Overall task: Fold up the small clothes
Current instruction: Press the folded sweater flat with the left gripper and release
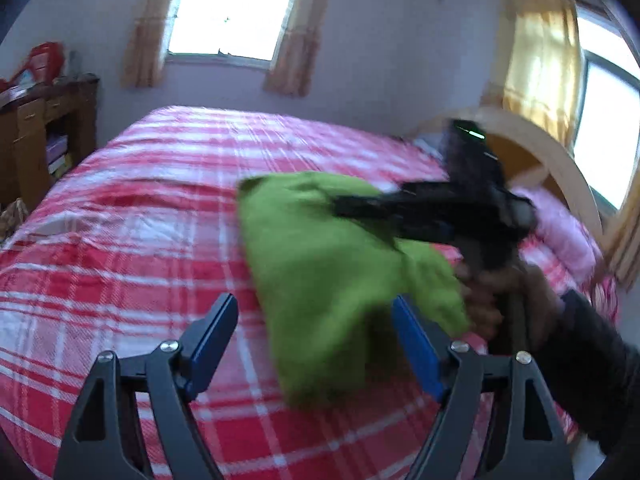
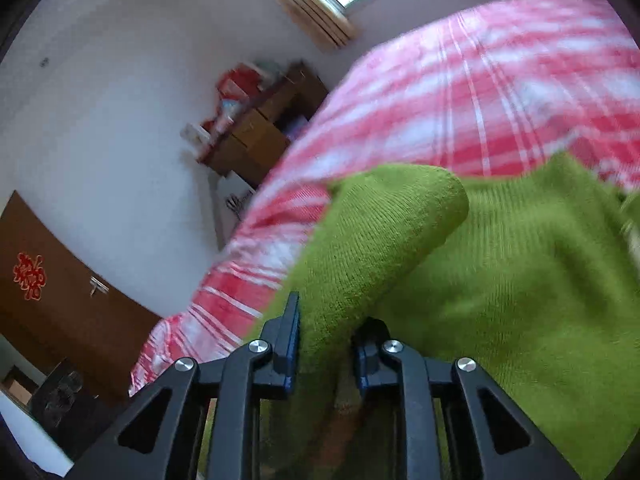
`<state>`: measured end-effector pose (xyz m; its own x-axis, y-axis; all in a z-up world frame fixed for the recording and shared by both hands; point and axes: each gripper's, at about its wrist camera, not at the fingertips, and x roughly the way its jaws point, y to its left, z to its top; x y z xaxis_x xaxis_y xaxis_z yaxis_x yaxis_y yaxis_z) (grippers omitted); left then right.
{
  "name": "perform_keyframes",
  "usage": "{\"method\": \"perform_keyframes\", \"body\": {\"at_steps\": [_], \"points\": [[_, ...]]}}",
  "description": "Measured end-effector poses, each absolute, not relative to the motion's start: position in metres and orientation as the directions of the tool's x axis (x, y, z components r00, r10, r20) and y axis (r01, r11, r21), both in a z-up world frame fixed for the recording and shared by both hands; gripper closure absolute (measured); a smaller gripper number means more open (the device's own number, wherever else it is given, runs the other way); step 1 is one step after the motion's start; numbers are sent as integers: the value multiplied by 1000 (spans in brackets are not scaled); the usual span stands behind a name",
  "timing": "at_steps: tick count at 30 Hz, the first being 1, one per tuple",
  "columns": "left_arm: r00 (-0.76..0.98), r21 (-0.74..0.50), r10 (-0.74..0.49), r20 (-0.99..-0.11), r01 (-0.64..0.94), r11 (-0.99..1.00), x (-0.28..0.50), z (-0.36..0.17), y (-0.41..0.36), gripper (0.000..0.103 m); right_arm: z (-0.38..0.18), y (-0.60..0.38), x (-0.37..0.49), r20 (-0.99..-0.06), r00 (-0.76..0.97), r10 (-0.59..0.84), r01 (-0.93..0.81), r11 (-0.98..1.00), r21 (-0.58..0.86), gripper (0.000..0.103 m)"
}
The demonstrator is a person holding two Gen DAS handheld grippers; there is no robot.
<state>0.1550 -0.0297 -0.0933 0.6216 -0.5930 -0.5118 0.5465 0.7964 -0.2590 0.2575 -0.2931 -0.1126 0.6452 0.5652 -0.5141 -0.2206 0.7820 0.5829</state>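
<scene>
Green knit fills the middle of what we see from the left wrist: a small green garment (image 1: 320, 264) is bunched and partly lifted over the red-and-white checked bedspread (image 1: 132, 216), its lower edge hanging down between our own two blue pads. Our left gripper (image 1: 316, 344) stands spread wide, and we see neither pad pressing the cloth, so it holds nothing. To the right, the right gripper (image 1: 344, 206) reaches in across the top of the garment, blurred, with a hand (image 1: 504, 292) in a dark sleeve (image 1: 592, 360) around its handle. Behind the bed we see a window (image 1: 232, 12) with pale curtains, a wooden cabinet (image 1: 44, 136) at the left and a curved wooden headboard (image 1: 560, 176) at the right. From the right wrist, the scene sits tilted; the green garment (image 2: 520, 280) fills the lower right, and a rounded fold of it runs straight down between our fingers. Our right gripper (image 2: 324, 332) is drawn close together and pinches that fold, the knit squeezed between the pads. Beyond it lie the checked bedspread (image 2: 460, 92), the wooden cabinet (image 2: 256, 136) and a brown door (image 2: 60, 300)
</scene>
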Motion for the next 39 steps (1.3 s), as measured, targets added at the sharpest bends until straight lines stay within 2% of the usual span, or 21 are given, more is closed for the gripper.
{"method": "perform_keyframes", "body": {"at_steps": [3,8,11,13,18,20,22,26,30,33,35,36,37,39], "points": [[650,-280,-590,-478,525,804,169,-81,-26,19,-87,-290,249,-526,656,541,-265,818,511,81],[629,-300,-607,-485,533,792,189,-80,-56,17,-65,-307,242,-564,662,494,-264,858,440,81],[632,-213,-592,-500,573,791,184,-82,-94,17,-60,-331,241,-602,668,437,-233,891,389,81],[626,-157,-568,-534,586,795,188,-88,-121,17,-64,-348,245,-618,663,423,-206,896,393,81],[547,-117,-503,-669,592,798,203,-124,-173,16,-96,-388,256,-670,644,369,-117,913,391,81],[576,-48,-453,-680,581,812,199,-133,-183,10,-121,-399,261,-689,620,376,-88,906,415,81],[593,-6,-431,-680,584,812,196,-136,-186,9,-141,-402,262,-703,601,379,-72,902,425,81],[587,-19,-440,-679,586,810,198,-138,-183,6,-151,-408,257,-663,630,404,-55,875,481,81],[573,-75,-461,-678,569,819,201,-135,-178,3,-140,-415,239,-645,681,348,0,880,475,71],[558,-137,-506,-658,572,809,192,-130,-161,4,-113,-409,202,-588,739,328,-31,889,457,71],[573,-161,-522,-632,562,811,184,-125,-146,4,-104,-398,179,-575,732,365,-86,887,453,61],[582,-181,-530,-617,550,815,182,-123,-138,4,-103,-388,167,-594,713,372,-103,894,436,48],[586,-214,-543,-601,537,816,180,-121,-130,4,-105,-381,161,-610,702,367,-110,902,417,43],[605,-258,-547,-579,501,826,181,-118,-118,3,-116,-367,151,-660,673,333,-107,927,359,43]]}}
